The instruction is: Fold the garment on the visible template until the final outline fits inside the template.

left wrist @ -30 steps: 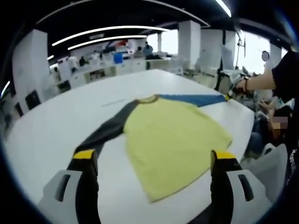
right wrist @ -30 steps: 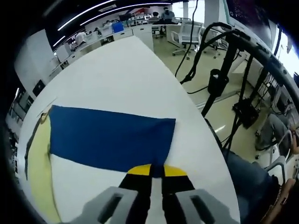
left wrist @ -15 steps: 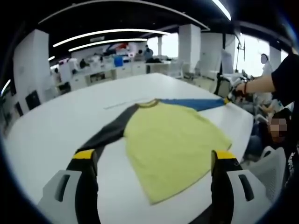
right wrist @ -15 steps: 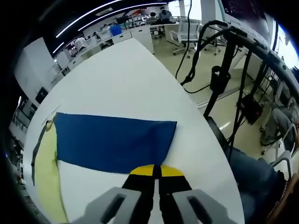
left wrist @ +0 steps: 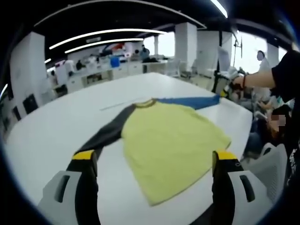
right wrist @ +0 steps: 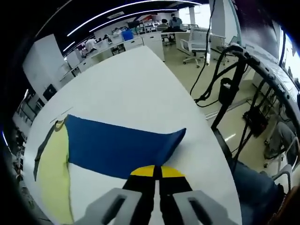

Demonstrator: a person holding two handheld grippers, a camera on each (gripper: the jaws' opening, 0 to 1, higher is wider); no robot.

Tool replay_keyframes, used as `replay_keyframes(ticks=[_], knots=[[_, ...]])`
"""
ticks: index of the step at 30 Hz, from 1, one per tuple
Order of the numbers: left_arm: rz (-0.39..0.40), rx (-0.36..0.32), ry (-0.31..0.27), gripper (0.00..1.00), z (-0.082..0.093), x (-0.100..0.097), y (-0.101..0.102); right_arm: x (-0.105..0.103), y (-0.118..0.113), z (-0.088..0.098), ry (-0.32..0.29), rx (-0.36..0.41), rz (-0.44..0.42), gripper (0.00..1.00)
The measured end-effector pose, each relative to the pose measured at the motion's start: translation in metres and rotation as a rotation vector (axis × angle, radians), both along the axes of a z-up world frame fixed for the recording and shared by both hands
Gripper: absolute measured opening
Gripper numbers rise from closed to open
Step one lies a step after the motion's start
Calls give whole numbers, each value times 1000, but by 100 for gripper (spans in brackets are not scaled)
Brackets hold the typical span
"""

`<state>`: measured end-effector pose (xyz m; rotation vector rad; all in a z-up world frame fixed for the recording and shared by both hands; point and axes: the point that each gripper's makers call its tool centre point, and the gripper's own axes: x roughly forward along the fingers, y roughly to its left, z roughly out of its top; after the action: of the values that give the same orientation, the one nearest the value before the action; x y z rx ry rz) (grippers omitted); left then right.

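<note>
The shirt (left wrist: pixel 164 140) is spread flat on the white table (left wrist: pixel 51 126). Its blue sleeve (right wrist: pixel 122 145) is pinched by the right gripper (right wrist: pixel 156 172). The left gripper (left wrist: pixel 154 161) is held wide open. Next, the sleeve should be folded over the yellow middle.

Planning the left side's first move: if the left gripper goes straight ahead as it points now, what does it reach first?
Probably the yellow shirt body: the left gripper is open, and the fabric lies between its jaws on the white table. Depth is unclear.

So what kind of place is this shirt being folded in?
Probably an open-plan office or lab: a big white table, rows of desks behind it, long ceiling light strips, and office chairs.
</note>
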<state>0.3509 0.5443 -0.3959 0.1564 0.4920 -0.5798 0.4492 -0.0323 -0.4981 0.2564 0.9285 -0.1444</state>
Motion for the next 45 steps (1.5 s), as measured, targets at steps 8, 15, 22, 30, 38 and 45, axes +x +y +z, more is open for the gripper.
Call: replay_keyframes(ticks=[8,15,22,30,38,45], knots=[[-8,-4,5,99,-2,-2,2,18,31,19,-46,-2,68,0],[-18,-3,2,99,-2,-4,3,33,62,31,-74,9,131,0],[-22,-7,7,99,-4,-6,6,30,103,49,-96,9,179,0],[-25,-10,3,99,-2,-8,7,41,138,57,-99,7,257,0],[-30,-10,1,99,-2,-11,7,54,167,62,-110,15,321,0],[-27,-29,-1,99,1,-13,7,63,191,64,-116,33,363,0]])
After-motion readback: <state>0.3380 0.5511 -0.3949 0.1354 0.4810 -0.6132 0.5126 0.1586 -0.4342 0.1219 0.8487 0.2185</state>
